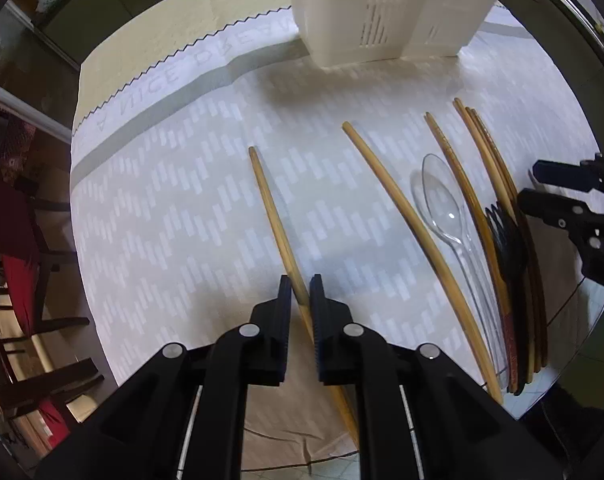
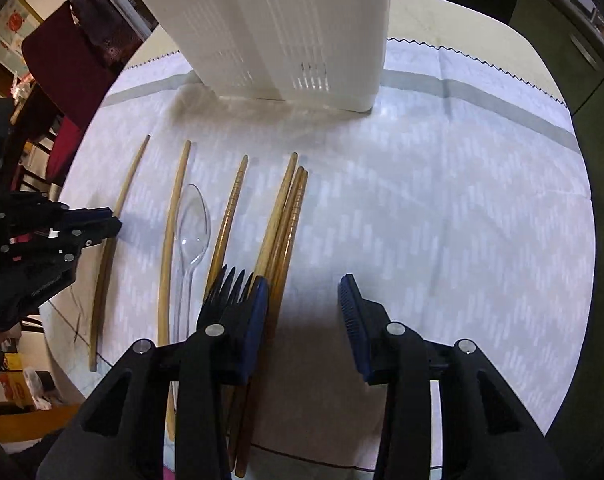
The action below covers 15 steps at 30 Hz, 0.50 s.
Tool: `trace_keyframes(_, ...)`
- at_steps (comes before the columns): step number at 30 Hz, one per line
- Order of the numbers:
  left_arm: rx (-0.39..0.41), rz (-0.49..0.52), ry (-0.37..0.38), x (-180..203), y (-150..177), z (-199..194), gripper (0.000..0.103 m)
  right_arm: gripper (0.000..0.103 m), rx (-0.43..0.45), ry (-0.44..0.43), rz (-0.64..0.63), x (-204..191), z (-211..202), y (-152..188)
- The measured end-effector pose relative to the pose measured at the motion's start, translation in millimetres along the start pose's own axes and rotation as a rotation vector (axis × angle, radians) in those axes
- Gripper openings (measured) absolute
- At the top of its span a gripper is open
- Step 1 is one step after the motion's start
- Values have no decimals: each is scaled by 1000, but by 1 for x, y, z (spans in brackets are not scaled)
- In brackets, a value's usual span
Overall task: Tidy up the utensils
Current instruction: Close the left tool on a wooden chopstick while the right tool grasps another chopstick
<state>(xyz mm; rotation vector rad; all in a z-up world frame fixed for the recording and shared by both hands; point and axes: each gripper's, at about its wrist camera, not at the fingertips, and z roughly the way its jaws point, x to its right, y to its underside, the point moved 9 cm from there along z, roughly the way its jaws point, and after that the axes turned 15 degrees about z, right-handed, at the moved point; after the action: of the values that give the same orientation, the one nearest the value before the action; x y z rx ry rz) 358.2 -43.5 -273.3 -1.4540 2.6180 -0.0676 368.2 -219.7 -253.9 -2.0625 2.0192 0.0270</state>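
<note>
Left tool (image 1: 300, 286) points straight down at the table (image 1: 150, 80), its jaws closed almost fully on a single bamboo chopstick (image 1: 276, 224); both blue pads press the stick at roughly mid-length, and the stick lies flat on the patterned cloth (image 1: 182, 208).

Right tool (image 2: 303, 292) is partly open with nothing between its pads. Its left finger (image 2: 258, 308) stands over the tines of a black plastic fork (image 2: 230, 288); whether it touches them cannot be told. Its right finger stands over bare cloth.

Remaining utensils lie in a row on the cloth:
- a second bamboo chopstick (image 2: 172, 232), apart from the gripped one;
- a clear plastic spoon (image 2: 193, 224), just beside that chopstick;
- a ridged chopstick (image 2: 230, 216);
- a bundle of three chopsticks (image 2: 286, 216), touching one another.

A white slotted utensil holder (image 2: 286, 28) stands upright toward the far edge of the table, well apart from the row. A red chair (image 1: 18, 248) stands beyond the table's left edge.
</note>
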Motion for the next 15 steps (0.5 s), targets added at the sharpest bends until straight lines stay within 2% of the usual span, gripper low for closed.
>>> trace_keyframes(6, 13, -1, 11, 2, 0, -2, 10, 37, 5, 64, 0, 7, 3, 2)
trace_keyframes(12, 7, -20, 13, 4, -2, -3, 10, 35, 2, 125, -28, -7, 14, -5)
trace_keyframes(15, -2, -37, 26, 2, -4, 0, 10, 24, -13, 134, -34, -14, 18, -9)
